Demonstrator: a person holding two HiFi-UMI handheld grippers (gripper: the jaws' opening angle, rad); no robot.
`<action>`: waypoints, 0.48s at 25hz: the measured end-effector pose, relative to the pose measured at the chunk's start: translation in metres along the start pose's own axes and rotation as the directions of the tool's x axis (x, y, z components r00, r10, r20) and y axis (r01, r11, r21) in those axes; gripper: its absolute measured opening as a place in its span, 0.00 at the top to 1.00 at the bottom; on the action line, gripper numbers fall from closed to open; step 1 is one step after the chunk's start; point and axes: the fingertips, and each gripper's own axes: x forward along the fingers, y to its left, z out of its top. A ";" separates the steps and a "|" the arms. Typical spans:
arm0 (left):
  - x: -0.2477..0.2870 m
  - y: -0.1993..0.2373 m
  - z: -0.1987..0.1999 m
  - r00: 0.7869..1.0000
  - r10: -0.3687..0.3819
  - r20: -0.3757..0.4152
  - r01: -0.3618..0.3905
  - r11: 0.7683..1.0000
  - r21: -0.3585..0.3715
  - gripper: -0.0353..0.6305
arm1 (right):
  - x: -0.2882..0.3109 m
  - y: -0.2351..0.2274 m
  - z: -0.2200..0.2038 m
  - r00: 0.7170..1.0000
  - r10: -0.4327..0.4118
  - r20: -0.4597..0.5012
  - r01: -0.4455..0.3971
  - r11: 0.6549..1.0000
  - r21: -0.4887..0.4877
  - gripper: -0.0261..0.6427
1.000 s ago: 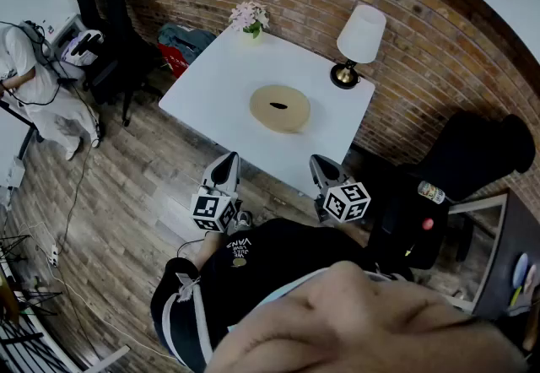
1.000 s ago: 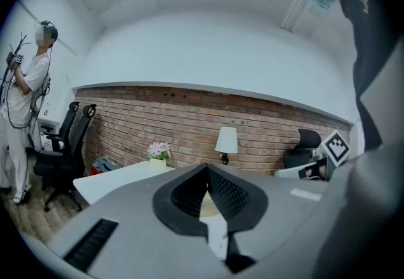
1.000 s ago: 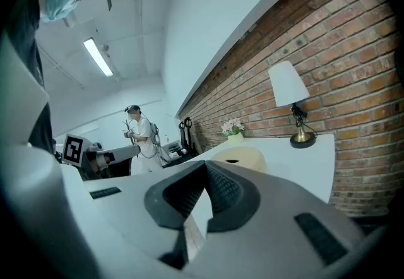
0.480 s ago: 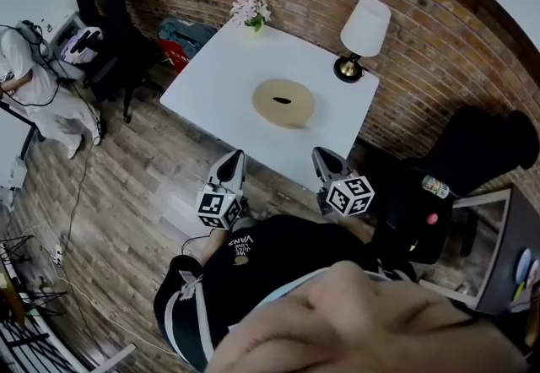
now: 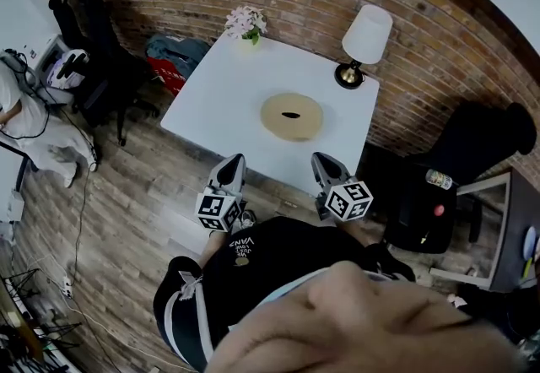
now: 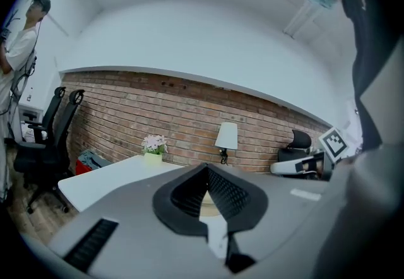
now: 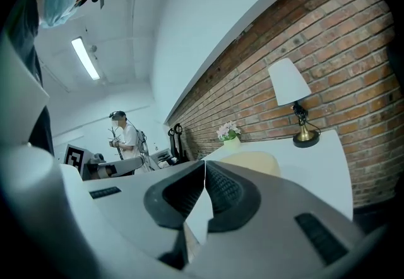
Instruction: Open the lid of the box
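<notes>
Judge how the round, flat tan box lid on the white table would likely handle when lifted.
The round tan lid looks thin and flat, so probably light and fairly stiff. Lying low on the white table, it seems unlikely to tip or roll. Its small dark centre mark may be the only hold; whether handle or slot, I cannot tell.

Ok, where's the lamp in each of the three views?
Head view: lamp, upper right of centre, at the table's far right corner.
Left gripper view: lamp, near the centre.
Right gripper view: lamp, right of centre.
Shared landmark: flowers, left of the lamp in every view.
</notes>
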 end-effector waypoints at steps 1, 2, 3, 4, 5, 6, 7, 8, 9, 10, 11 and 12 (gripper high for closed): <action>0.002 0.006 0.001 1.000 -0.009 -0.001 0.009 1.000 -0.007 0.93 | 0.005 0.002 0.000 1.000 -0.010 0.001 0.010 1.000 0.002 0.95; 0.004 0.012 0.003 1.000 -0.022 -0.003 0.022 1.000 -0.009 0.93 | 0.009 0.004 0.000 1.000 -0.021 0.002 0.021 1.000 0.003 0.95; 0.006 0.018 0.004 0.999 -0.039 -0.006 0.039 0.999 -0.009 0.93 | 0.014 0.006 0.000 0.999 -0.033 0.003 0.033 0.999 0.004 0.96; 0.007 0.023 0.005 0.998 -0.056 -0.011 0.056 0.998 -0.007 0.93 | 0.020 0.009 -0.001 0.999 -0.045 0.005 0.045 0.999 0.004 0.95; 0.008 0.029 0.005 0.997 -0.072 -0.016 0.072 0.997 -0.006 0.93 | 0.025 0.011 -0.002 0.998 -0.058 0.008 0.057 0.998 0.005 0.95; 0.008 0.036 0.005 0.996 -0.085 -0.024 0.085 0.996 -0.007 0.93 | 0.031 0.015 -0.003 0.998 -0.069 0.012 0.069 0.998 0.008 0.95; 0.008 0.044 0.005 0.995 -0.096 -0.033 0.096 0.995 -0.008 0.93 | 0.037 0.018 -0.004 0.997 -0.079 0.019 0.079 0.997 0.012 0.95; 0.007 0.051 0.004 0.993 -0.107 -0.043 0.107 0.994 -0.007 0.93 | 0.043 0.021 -0.005 0.996 -0.089 0.026 0.089 0.996 0.016 0.95; 0.007 0.059 0.003 0.992 -0.118 -0.053 0.118 0.993 -0.004 0.93 | 0.049 0.025 -0.005 0.994 -0.099 0.034 0.099 0.995 0.020 0.96; 0.006 0.066 0.003 0.990 -0.129 -0.062 0.130 0.992 0.001 0.93 | 0.054 0.029 -0.006 0.993 -0.109 0.041 0.108 0.994 0.024 0.95; 0.006 0.074 0.003 0.988 -0.141 -0.069 0.141 0.990 0.005 0.93 | 0.058 0.033 -0.007 0.992 -0.120 0.048 0.118 0.993 0.030 0.95; 0.005 0.080 0.004 0.986 -0.152 -0.074 0.153 0.988 0.009 0.93 | 0.062 0.038 -0.008 0.990 -0.130 0.054 0.129 0.991 0.037 0.95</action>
